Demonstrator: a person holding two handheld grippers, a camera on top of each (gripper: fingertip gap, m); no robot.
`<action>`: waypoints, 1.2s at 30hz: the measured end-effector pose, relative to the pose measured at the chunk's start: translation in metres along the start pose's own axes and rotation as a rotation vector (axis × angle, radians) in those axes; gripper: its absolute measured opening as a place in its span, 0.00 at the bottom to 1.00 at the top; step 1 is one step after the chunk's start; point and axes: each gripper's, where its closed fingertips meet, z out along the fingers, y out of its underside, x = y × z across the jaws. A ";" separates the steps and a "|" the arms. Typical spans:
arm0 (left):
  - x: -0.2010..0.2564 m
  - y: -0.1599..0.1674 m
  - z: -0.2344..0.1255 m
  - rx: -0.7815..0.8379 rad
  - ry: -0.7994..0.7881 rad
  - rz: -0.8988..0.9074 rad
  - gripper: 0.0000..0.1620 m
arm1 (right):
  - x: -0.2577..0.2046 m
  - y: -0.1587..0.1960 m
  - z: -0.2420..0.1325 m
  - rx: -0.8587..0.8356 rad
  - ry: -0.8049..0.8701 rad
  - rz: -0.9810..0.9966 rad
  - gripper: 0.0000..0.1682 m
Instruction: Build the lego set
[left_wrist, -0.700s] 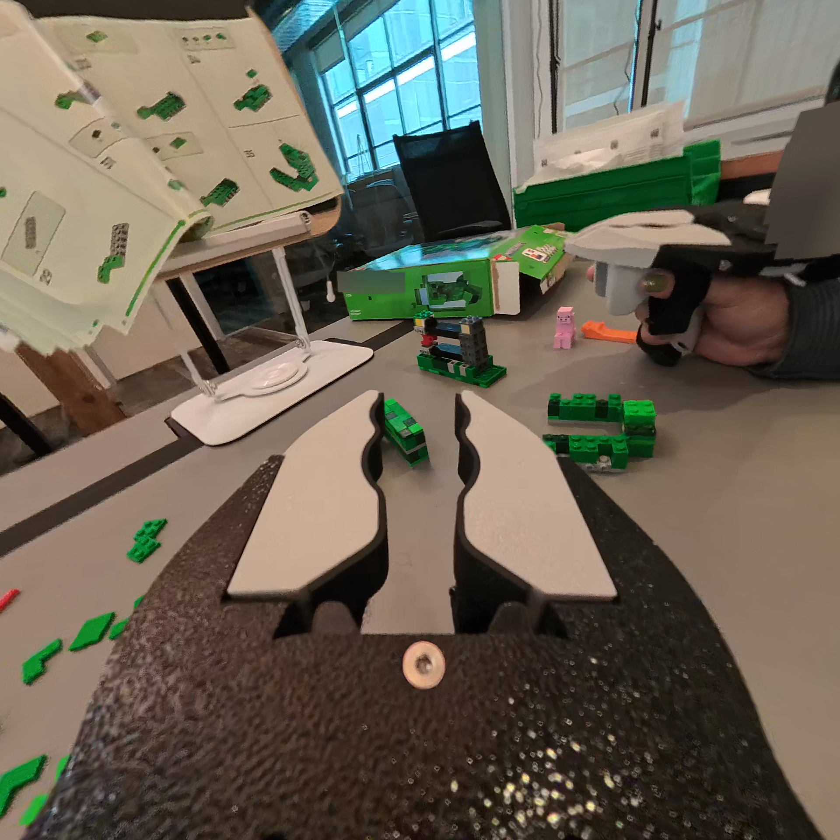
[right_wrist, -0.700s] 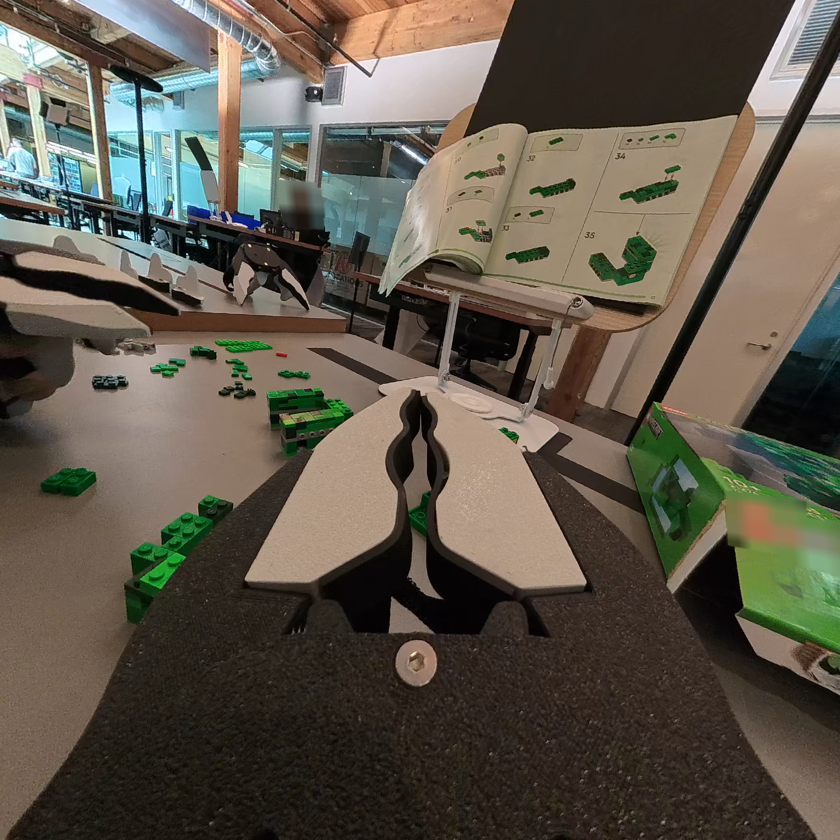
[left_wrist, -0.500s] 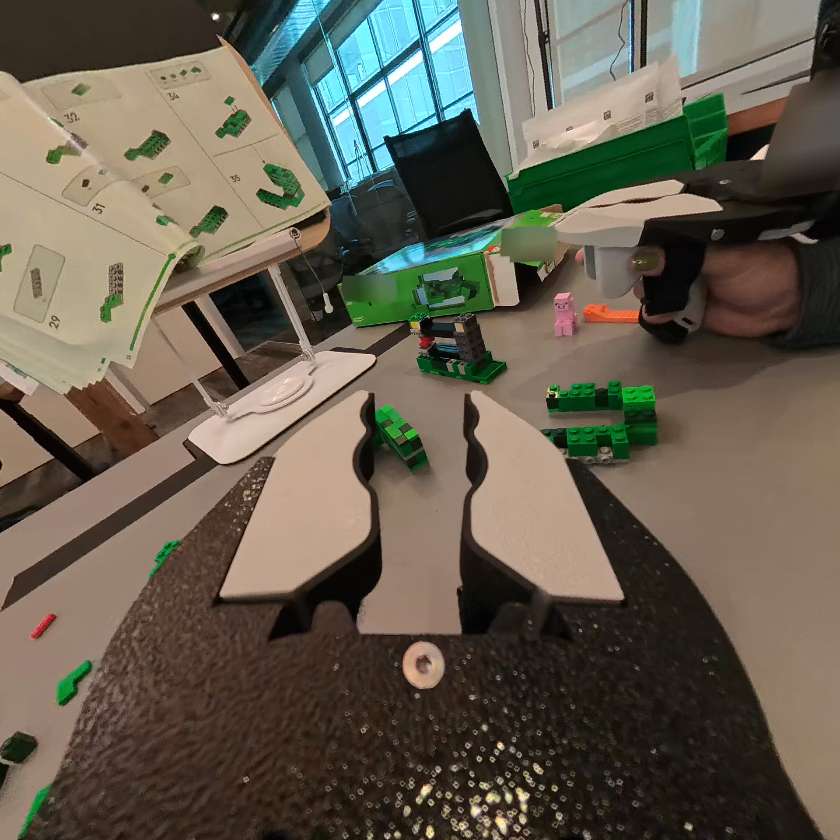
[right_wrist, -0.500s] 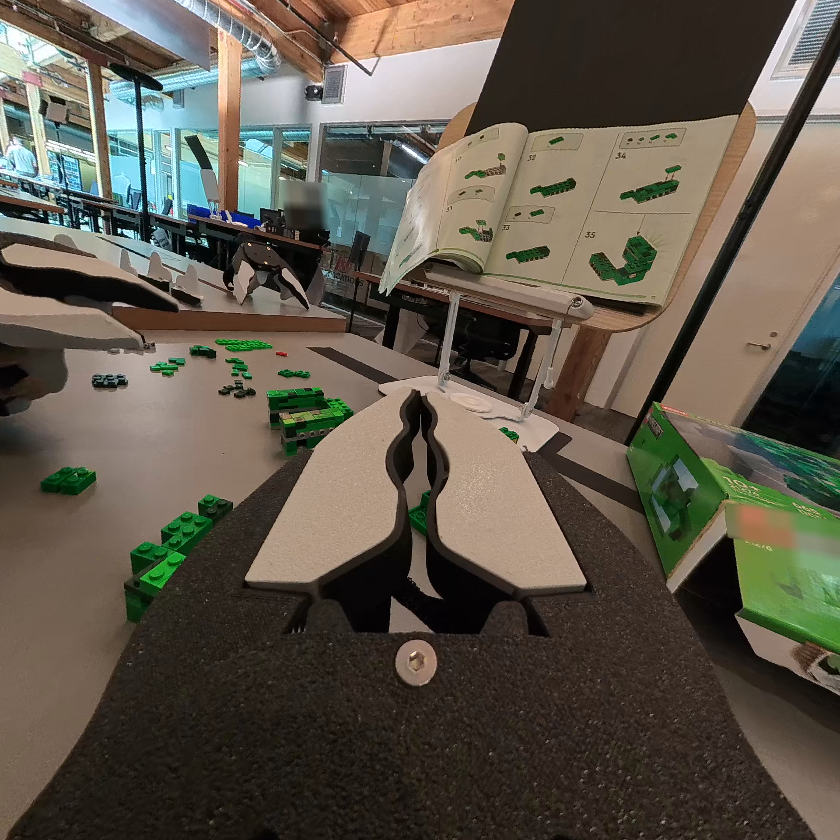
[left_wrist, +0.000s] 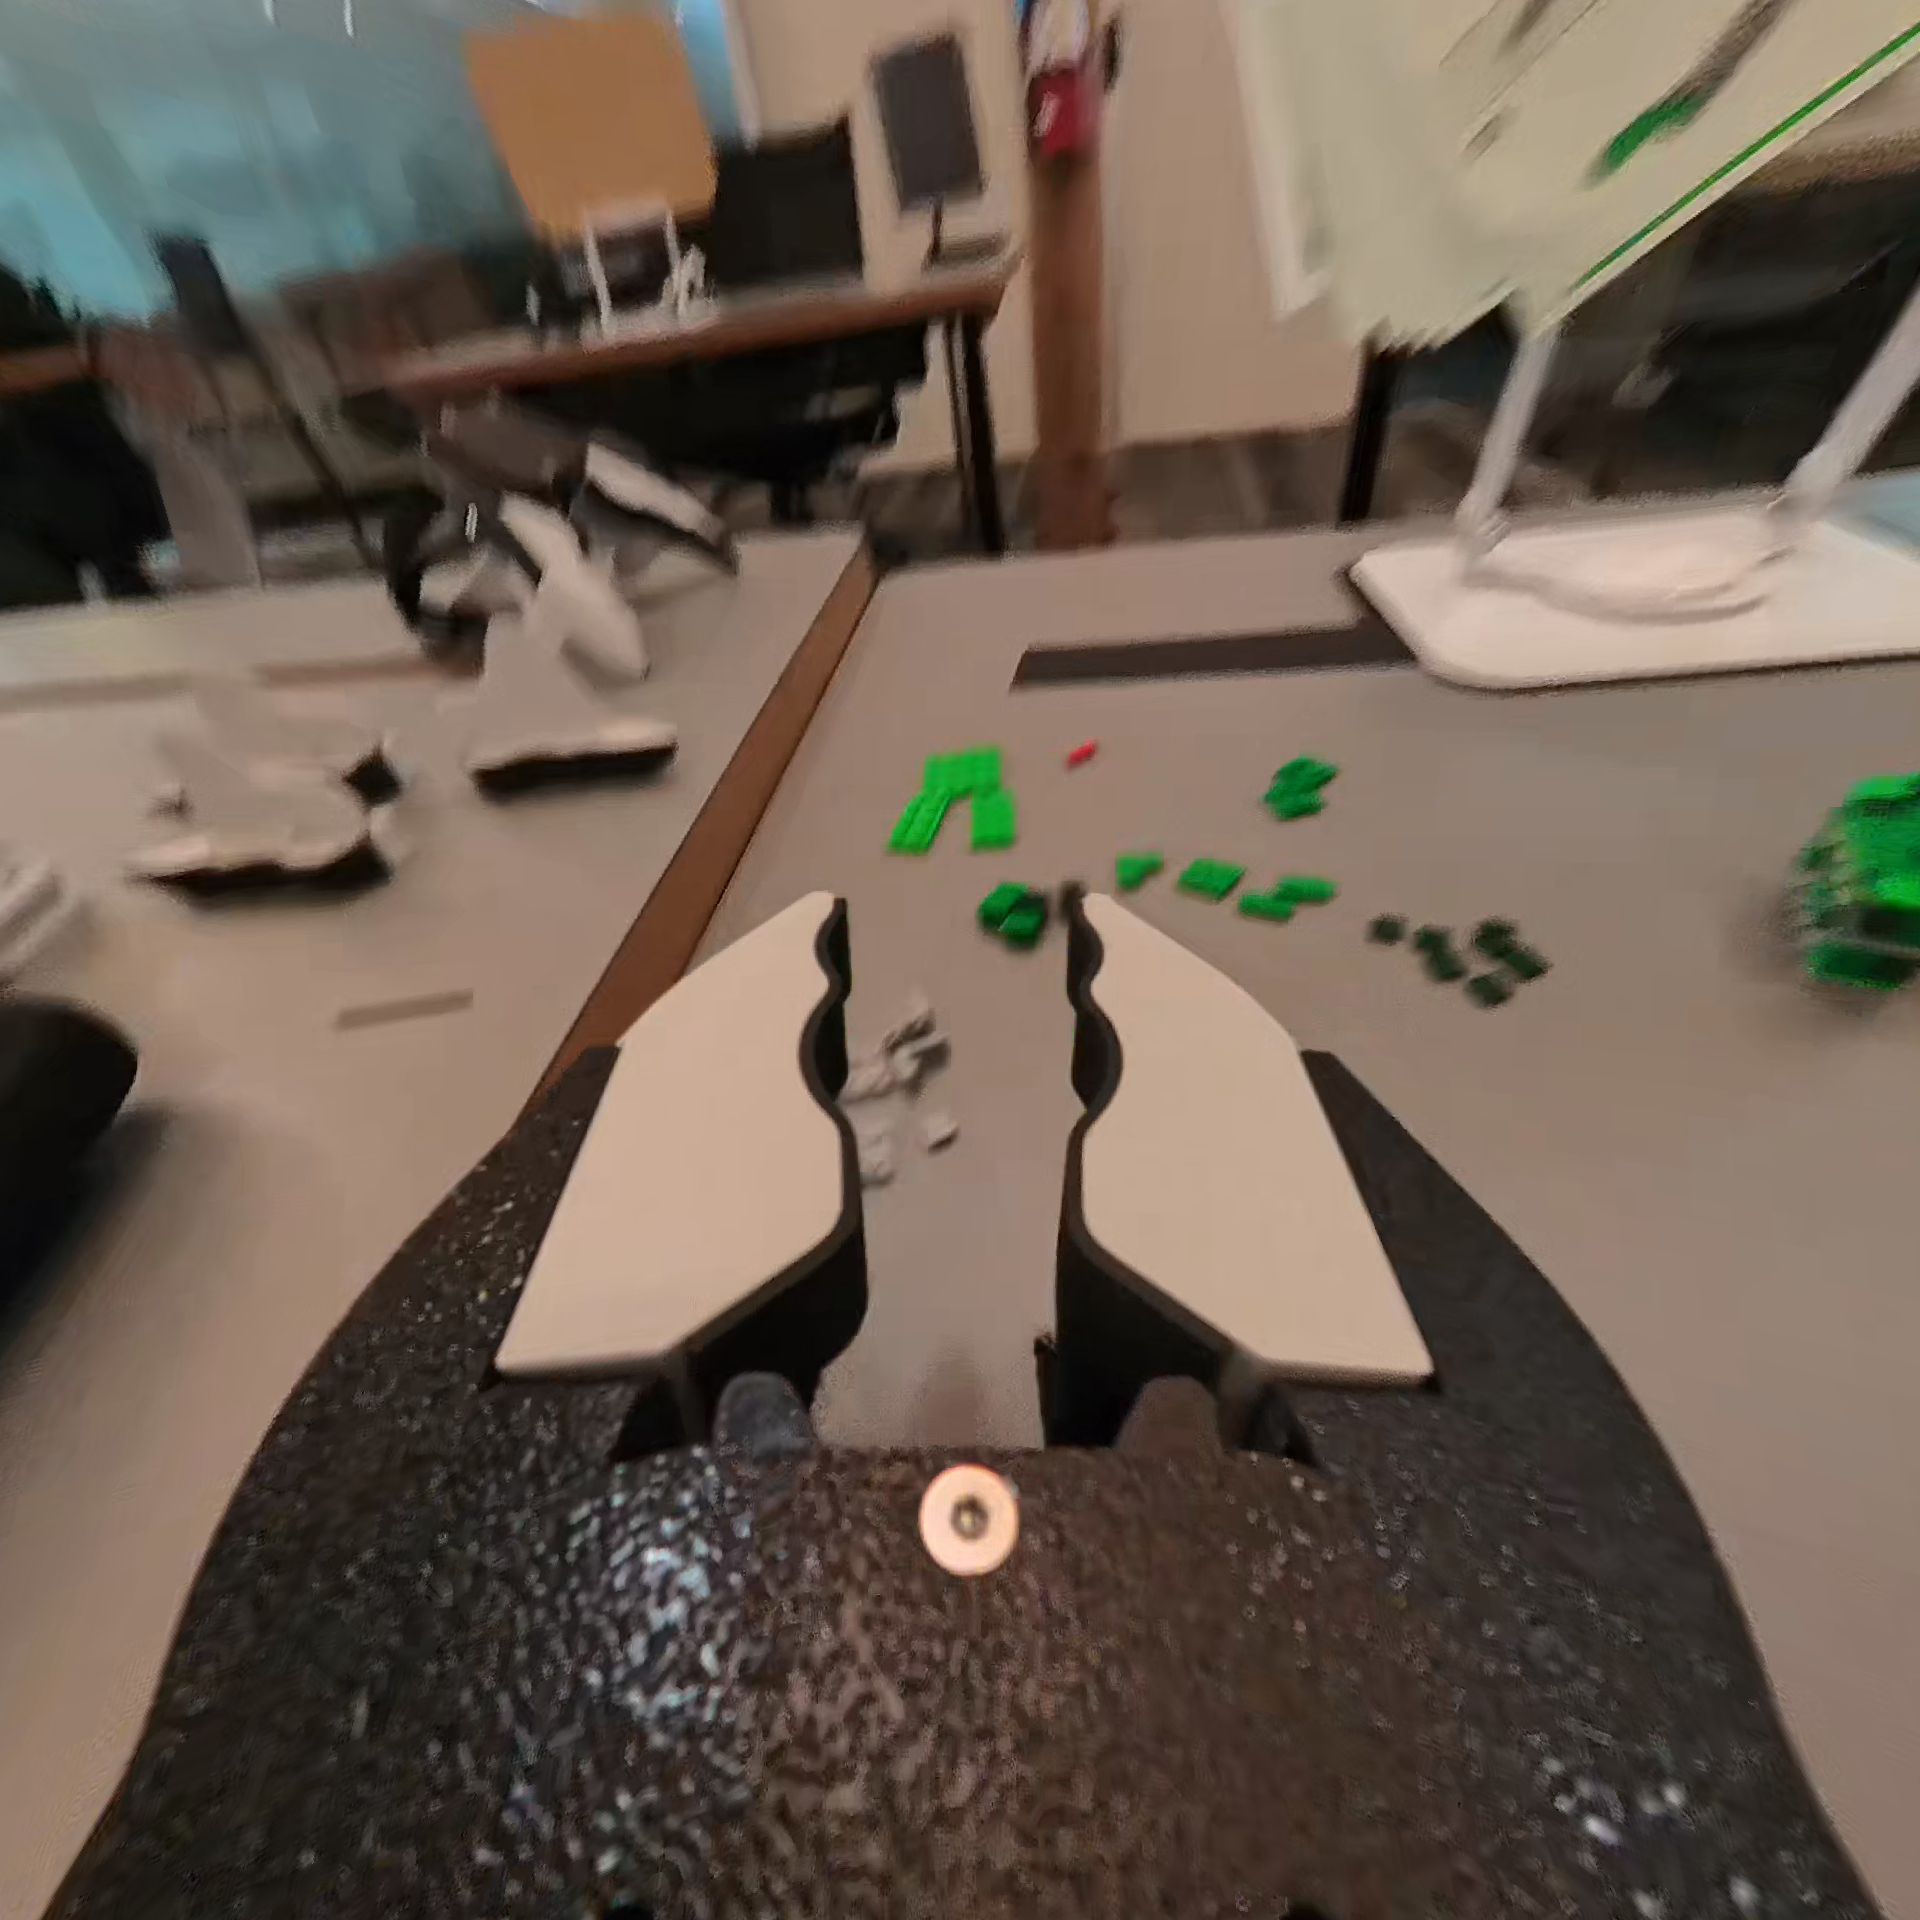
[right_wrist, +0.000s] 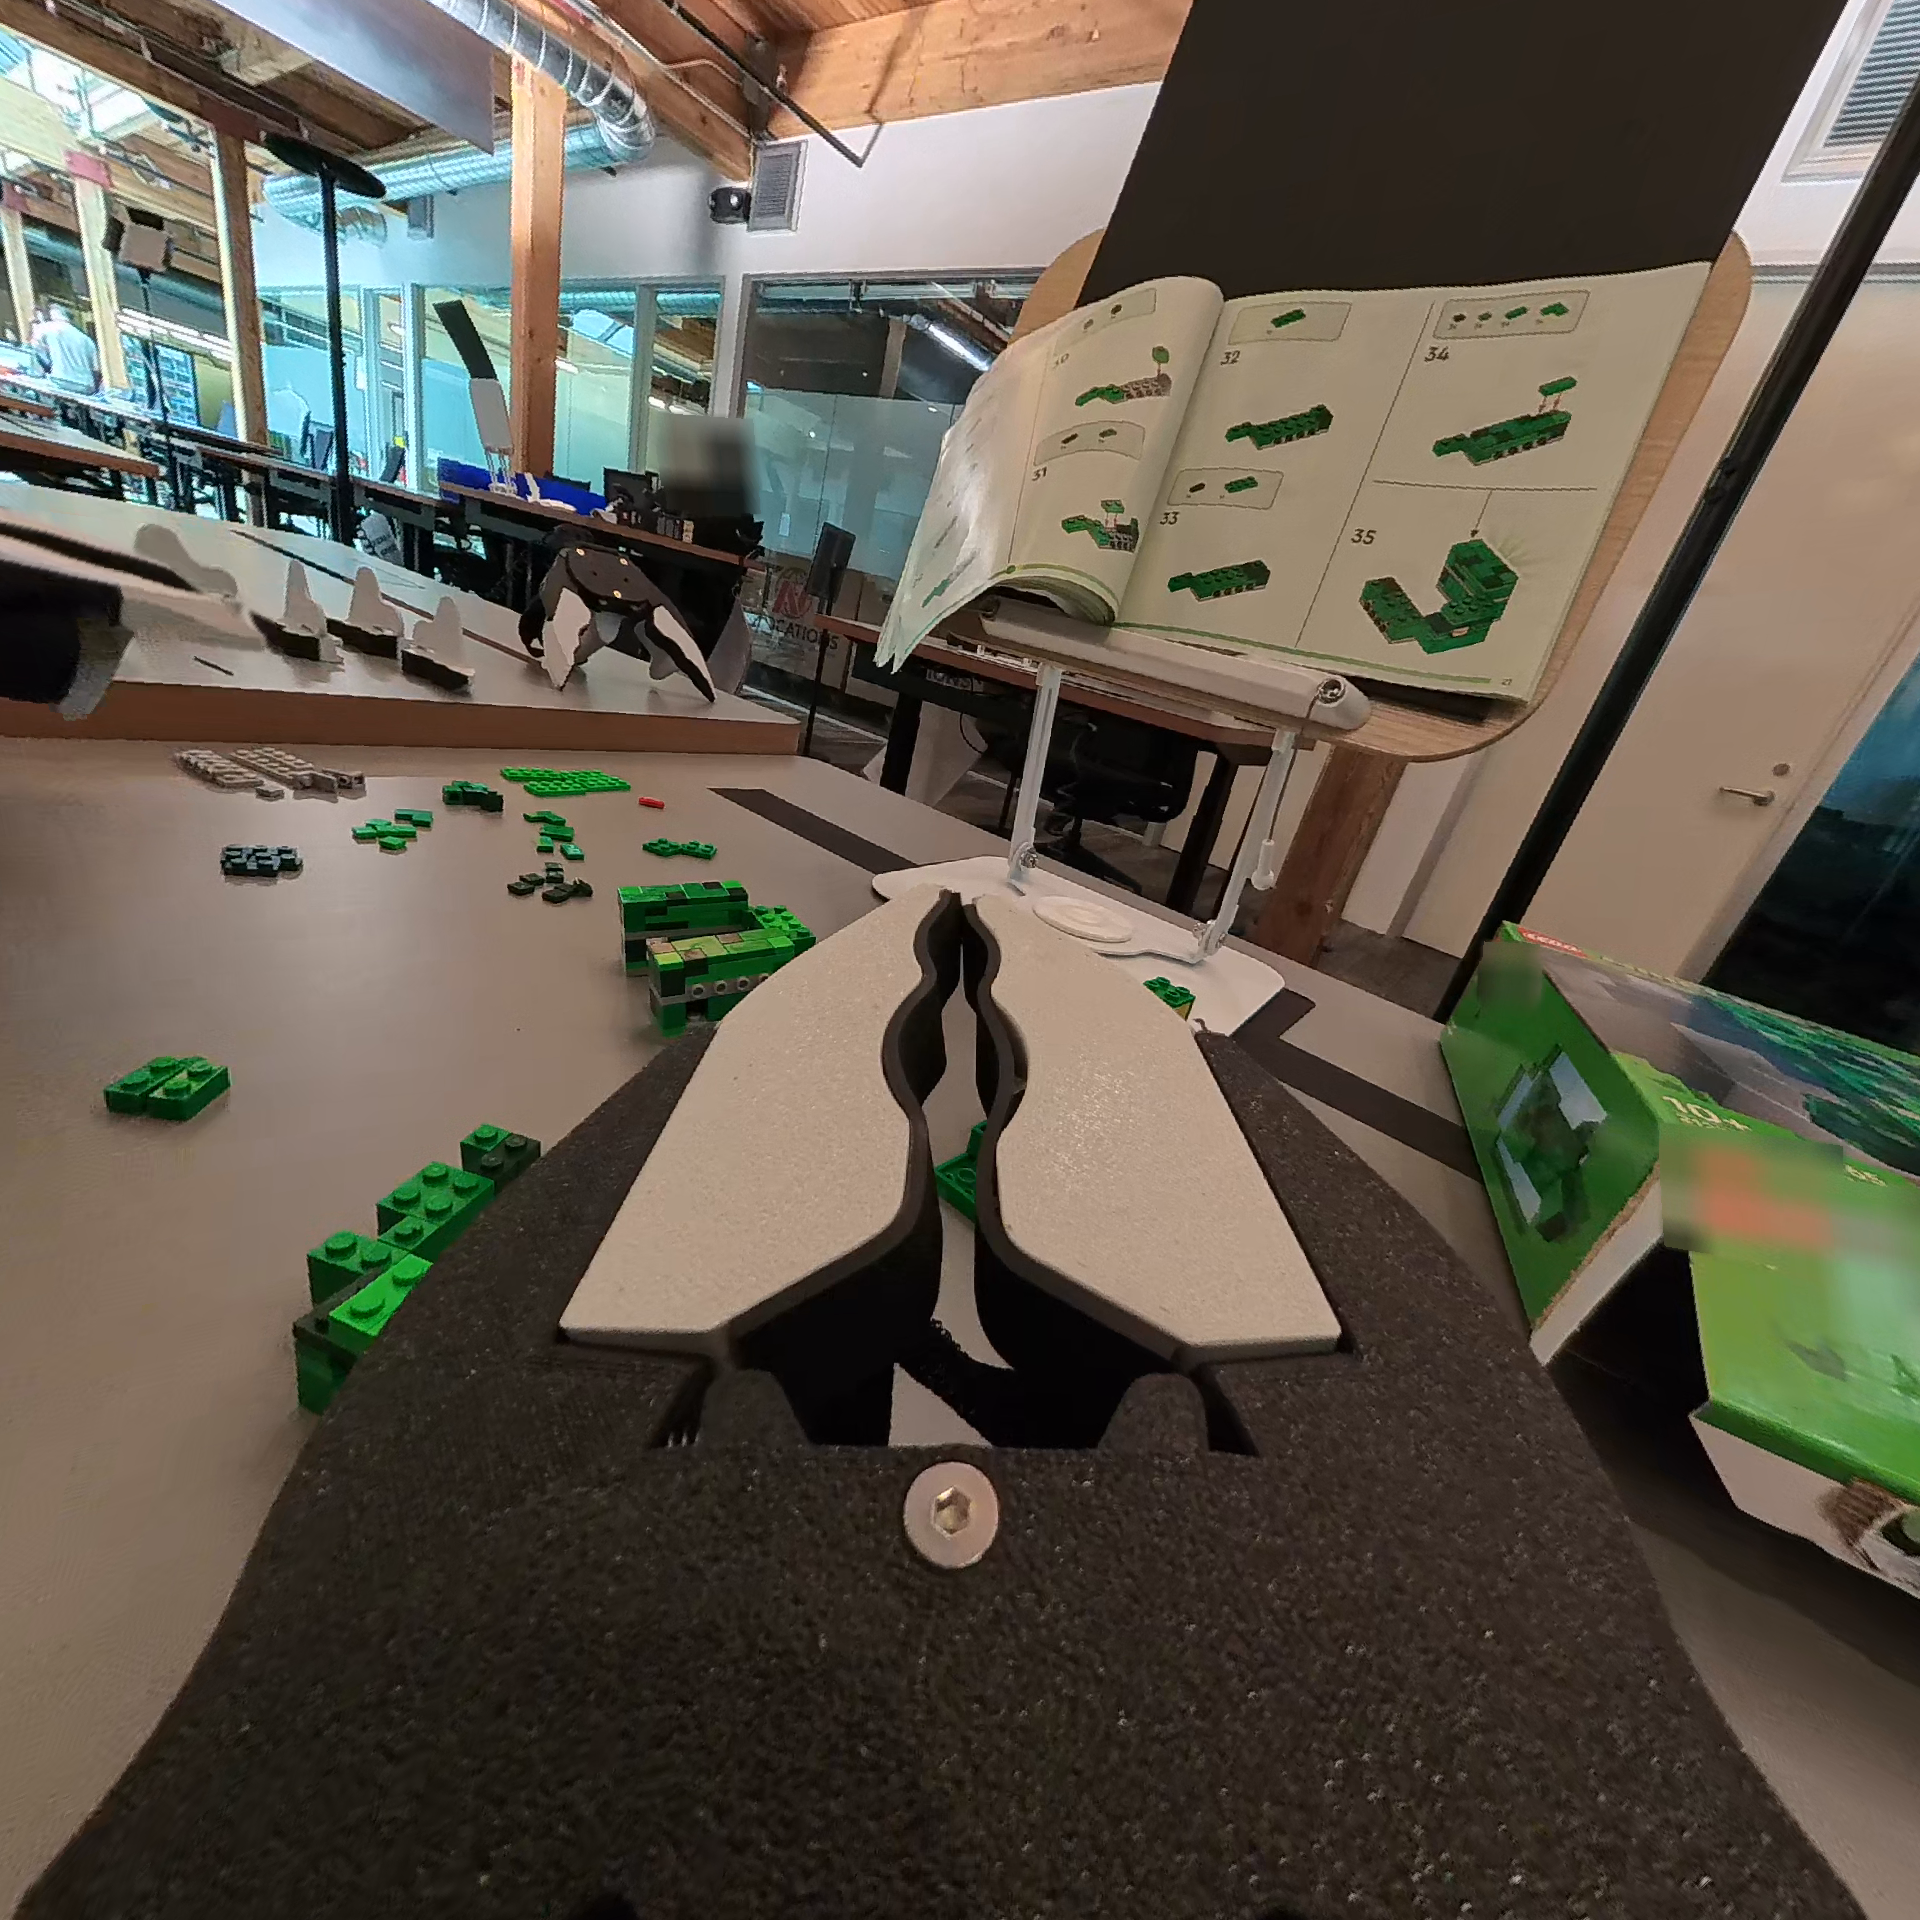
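The open paper instruction booklet (right_wrist: 1351, 457) stands on its white stand beyond the right gripper (right_wrist: 956, 914), whose fingers are pressed nearly together on nothing, a blocky green lego sub-assembly (right_wrist: 707, 945) just left of their tips. The left gripper (left_wrist: 956, 914) (view blurred) hovers, fingers spread and empty, over small grey lego pieces (left_wrist: 899, 1070) between them, loose green plates (left_wrist: 1205, 883) just past the tips. I'd judge it's fetching a part; next it must settle over one piece and close squarely.

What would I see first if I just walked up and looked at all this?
Probably the open instruction booklet, propped on a white stand at the far side of the grey table. Next, the bright green lego pieces scattered over the table's left part, with a half-built green model nearer the middle. Close up, the right tongs are shut and empty, while the left tongs hang open above small grey pieces.
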 end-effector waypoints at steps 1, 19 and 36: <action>-0.011 0.014 0.003 -0.085 -0.023 -0.018 0.27 | 0.000 0.000 0.000 -0.001 -0.002 -0.001 0.00; -0.042 0.090 0.008 -0.535 -0.031 -0.139 0.41 | -0.005 0.002 0.002 -0.014 -0.011 -0.036 0.00; -0.040 0.088 0.019 -0.533 -0.017 -0.128 0.41 | -0.010 0.003 0.003 -0.028 -0.028 -0.075 0.00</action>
